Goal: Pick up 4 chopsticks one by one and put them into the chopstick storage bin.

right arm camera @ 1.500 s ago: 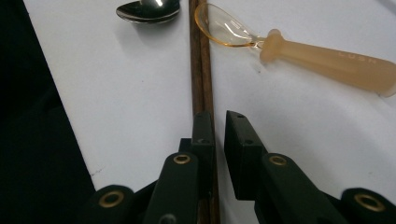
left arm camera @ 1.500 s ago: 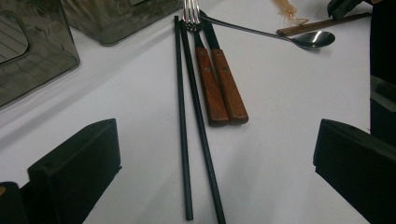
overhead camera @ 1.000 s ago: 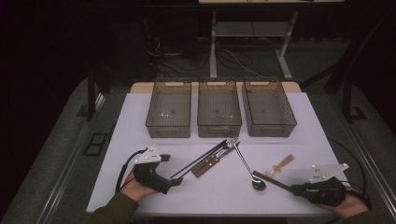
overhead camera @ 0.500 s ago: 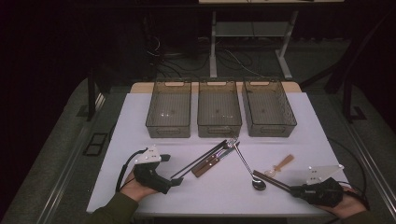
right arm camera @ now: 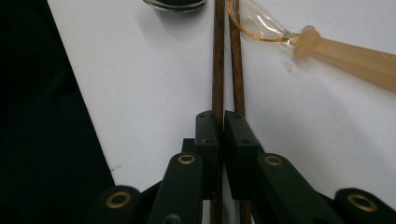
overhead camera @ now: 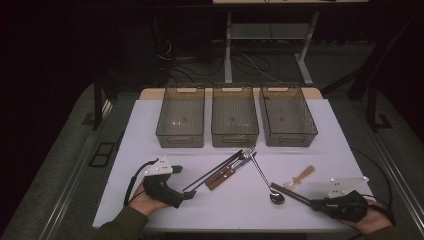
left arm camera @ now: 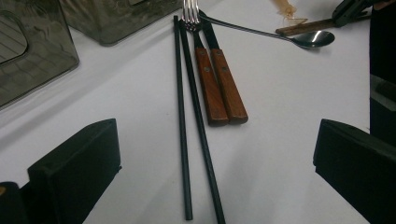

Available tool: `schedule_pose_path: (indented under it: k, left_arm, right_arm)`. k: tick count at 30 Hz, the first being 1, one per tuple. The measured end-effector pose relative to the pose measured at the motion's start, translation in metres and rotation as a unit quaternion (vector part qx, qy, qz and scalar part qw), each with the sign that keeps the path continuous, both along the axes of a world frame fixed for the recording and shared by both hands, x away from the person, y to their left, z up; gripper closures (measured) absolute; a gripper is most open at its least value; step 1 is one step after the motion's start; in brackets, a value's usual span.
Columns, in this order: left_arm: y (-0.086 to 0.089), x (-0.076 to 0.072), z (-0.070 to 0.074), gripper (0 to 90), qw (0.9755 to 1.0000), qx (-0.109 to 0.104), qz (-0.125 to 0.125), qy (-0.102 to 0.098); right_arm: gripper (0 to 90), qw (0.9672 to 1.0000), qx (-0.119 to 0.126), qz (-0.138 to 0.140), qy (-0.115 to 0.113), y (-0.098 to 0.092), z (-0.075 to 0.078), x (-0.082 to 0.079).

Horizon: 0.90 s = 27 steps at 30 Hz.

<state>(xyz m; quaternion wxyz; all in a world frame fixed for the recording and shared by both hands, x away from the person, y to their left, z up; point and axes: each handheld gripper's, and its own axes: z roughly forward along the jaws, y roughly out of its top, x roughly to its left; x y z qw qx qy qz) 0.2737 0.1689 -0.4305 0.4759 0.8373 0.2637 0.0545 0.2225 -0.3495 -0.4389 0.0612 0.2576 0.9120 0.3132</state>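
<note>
High view: white table [overhead camera: 150, 125], dim room; right tool [overhead camera: 306, 201] apparently pinching brown chopsticks [overhead camera: 290, 194], left tool [overhead camera: 186, 192] wide.

Cutlery before 3 bins on the table [overhead camera: 150, 125]

The bins [overhead camera: 235, 117] stand side by side at the back; in front, chopsticks [overhead camera: 212, 172] lie left of 2 knives [overhead camera: 226, 174], a spoon [overhead camera: 265, 178] to their right
</note>
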Motion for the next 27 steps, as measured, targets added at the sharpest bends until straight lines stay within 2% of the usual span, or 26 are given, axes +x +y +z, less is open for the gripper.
schedule_pose_path:
  k: [6, 19, 24, 27]
  left_arm:
    - [0.0, -0.001, 0.0, 0.0, 1.0, 0.001, -0.002, -0.002]
    - [0.0, -0.004, -0.003, 0.0, 0.9998, 0.008, -0.015, -0.011]
    - [0.001, -0.007, -0.005, 0.0, 0.9998, 0.011, -0.014, -0.008]
    - [0.001, -0.006, -0.006, 0.0, 1.0, 0.002, -0.009, -0.003]
  right_arm:
    - [84.3, 0.9998, 0.02, -0.001, -0.006, -0.002, 0.005, -0.001]
    - [84.3, 0.999, 0.042, -0.007, -0.014, -0.007, 0.017, -0.001]
    - [84.3, 0.9985, 0.052, -0.008, -0.017, -0.008, 0.021, 0.001]
    - [84.3, 0.9977, 0.063, -0.014, -0.02, -0.008, 0.024, 0.002]
